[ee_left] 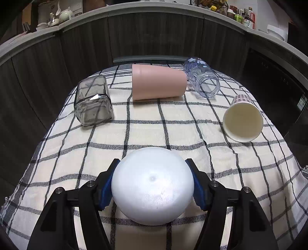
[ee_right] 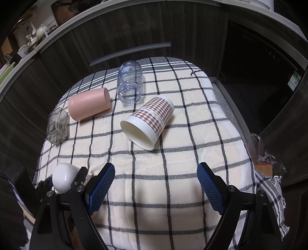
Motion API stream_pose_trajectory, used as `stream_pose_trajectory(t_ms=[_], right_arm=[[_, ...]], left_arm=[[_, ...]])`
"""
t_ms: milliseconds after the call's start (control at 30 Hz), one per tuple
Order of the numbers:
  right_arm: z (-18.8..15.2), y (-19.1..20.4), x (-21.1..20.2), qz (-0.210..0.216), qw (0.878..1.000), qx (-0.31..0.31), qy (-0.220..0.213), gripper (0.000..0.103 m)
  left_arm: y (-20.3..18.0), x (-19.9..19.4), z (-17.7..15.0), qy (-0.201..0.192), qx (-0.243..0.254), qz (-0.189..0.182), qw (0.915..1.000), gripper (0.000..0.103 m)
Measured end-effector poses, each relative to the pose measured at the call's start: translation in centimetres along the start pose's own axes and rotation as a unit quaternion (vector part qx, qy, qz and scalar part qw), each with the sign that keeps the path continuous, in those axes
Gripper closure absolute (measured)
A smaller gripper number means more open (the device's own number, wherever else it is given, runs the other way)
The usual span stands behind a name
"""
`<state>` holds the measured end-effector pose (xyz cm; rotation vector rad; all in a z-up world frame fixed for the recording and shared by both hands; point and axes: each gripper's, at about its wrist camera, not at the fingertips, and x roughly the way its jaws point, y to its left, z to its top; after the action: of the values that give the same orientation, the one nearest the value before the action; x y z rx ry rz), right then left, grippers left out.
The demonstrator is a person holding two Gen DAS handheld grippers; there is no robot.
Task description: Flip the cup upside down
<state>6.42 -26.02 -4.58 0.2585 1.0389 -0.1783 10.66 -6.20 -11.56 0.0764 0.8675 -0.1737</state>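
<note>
My left gripper (ee_left: 153,169) is shut on a white cup (ee_left: 153,185), its rounded bottom facing the camera, held low over the checked cloth (ee_left: 146,130). The white cup also shows at the lower left of the right wrist view (ee_right: 64,177). My right gripper (ee_right: 156,174) is open and empty over the near part of the cloth (ee_right: 173,169). Lying on their sides are a pink cup (ee_left: 158,84) (ee_right: 89,106), a grey square glass (ee_left: 92,101) (ee_right: 57,126), a clear blue cup (ee_left: 202,77) (ee_right: 130,84) and a houndstooth paper cup (ee_left: 243,119) (ee_right: 149,122).
Dark cabinet fronts (ee_left: 154,36) stand behind the table, with a counter of teapots and bottles (ee_left: 244,17) above. A dark appliance (ee_right: 259,77) is to the right. A plastic bag (ee_right: 269,159) lies off the table's right edge.
</note>
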Motion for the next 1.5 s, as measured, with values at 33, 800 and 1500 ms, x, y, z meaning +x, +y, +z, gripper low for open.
stream_pose_trajectory(t_ms=[33,800,1500], right_arm=[[-0.1,0.0,-0.1,0.0,1.0,0.0,-0.001,0.016],[-1.0,3.1,-5.0,0.012,0.995,-0.049,-0.084,0.016],[-2.6,4.6,-8.1,-0.001,0.985,-0.056,-0.163,0.009]], left_arm=[[0.0,-0.3,0.1,-0.004,0.002,0.0,1.0,0.036],[2.7,-8.8,1.8,-0.065,-0.022,0.006,0.9976,0.012],[4.7,-13.4,1.7,-0.053,-0.063,0.031,0.9961,0.001]])
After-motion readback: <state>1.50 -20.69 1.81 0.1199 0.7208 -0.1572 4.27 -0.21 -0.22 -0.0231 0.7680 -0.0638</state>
